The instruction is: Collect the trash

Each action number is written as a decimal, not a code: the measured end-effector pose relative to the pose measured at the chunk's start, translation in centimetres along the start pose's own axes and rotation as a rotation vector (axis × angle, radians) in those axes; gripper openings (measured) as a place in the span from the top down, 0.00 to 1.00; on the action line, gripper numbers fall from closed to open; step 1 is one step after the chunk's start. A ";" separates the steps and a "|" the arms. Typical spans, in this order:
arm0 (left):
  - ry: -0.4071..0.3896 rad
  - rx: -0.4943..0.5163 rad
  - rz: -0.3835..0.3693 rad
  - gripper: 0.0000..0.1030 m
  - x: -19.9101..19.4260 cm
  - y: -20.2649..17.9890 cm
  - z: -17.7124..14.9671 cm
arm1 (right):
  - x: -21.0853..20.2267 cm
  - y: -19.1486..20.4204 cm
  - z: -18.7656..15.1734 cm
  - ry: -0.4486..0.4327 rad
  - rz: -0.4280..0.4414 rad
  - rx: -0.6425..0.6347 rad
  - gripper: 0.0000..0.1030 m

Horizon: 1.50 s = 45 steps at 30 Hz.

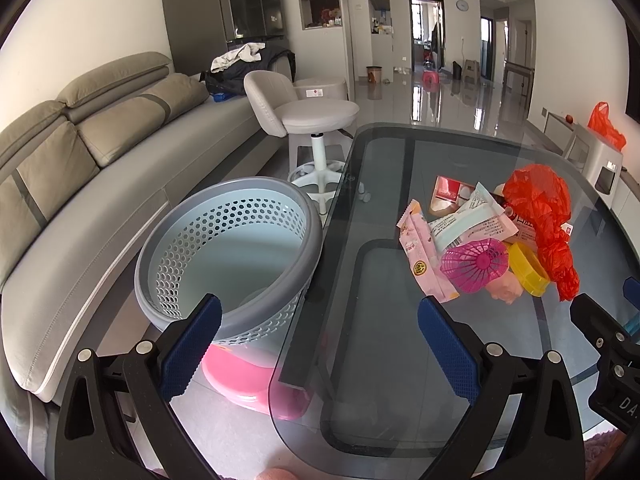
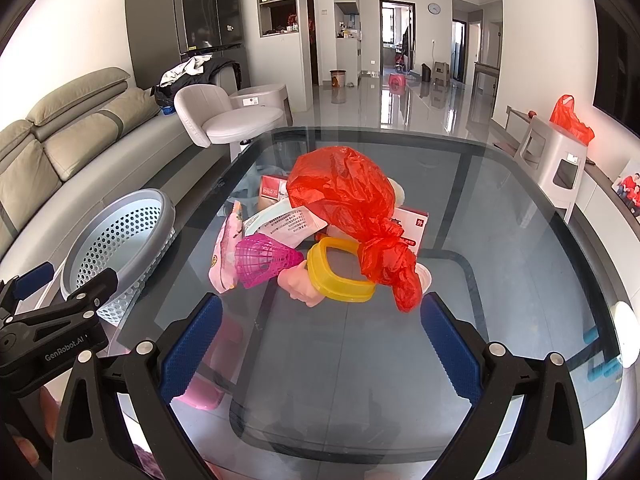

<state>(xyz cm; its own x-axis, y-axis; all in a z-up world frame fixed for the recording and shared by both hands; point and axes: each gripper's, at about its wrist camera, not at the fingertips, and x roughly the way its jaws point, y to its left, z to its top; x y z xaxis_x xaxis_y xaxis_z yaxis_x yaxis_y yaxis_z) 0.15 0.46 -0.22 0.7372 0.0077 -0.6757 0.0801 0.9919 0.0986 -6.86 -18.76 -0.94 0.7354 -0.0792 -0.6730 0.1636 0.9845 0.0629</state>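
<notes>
Both tongs stand wide open and empty above the near end of the glass table (image 2: 500, 240). The trash sits in one heap straight ahead of the right gripper (image 2: 320, 344): a knotted red plastic bag (image 2: 344, 196) on top, its tail hanging down just in front of the right-hand finger, a yellow ring (image 2: 340, 280) and a magenta mesh cone (image 2: 262, 262) nearest the tips, with a pink wrapper (image 2: 226, 252), a white packet (image 2: 284, 222) and a red and white box (image 2: 412, 224) behind.

The left gripper (image 1: 320, 348) straddles the table edge, with the grey perforated basket (image 1: 228, 248) ahead and to its left, off the table and lower, seemingly empty.

I'd say the step is the first pick. The right tongs look best placed to go for the bag's knotted neck, which bunches firmly; closing on the loose film may slip. Lifting it slowly should avoid dragging the light pieces under it across the slick glass, and the carry goes leftward past the other tongs.
</notes>
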 end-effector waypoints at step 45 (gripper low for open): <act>0.016 0.007 -0.002 0.06 0.5 0.1 0.2 | 0.8 -2.9 -0.6 0.047 0.014 0.035 0.08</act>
<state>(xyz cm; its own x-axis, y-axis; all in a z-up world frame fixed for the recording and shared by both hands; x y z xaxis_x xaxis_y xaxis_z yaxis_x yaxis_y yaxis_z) 0.67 0.53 -0.45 0.7265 0.0075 -0.6872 0.0866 0.9910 0.1023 -7.16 -21.61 -2.07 0.7062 -0.0575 -0.7057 0.1772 0.9793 0.0975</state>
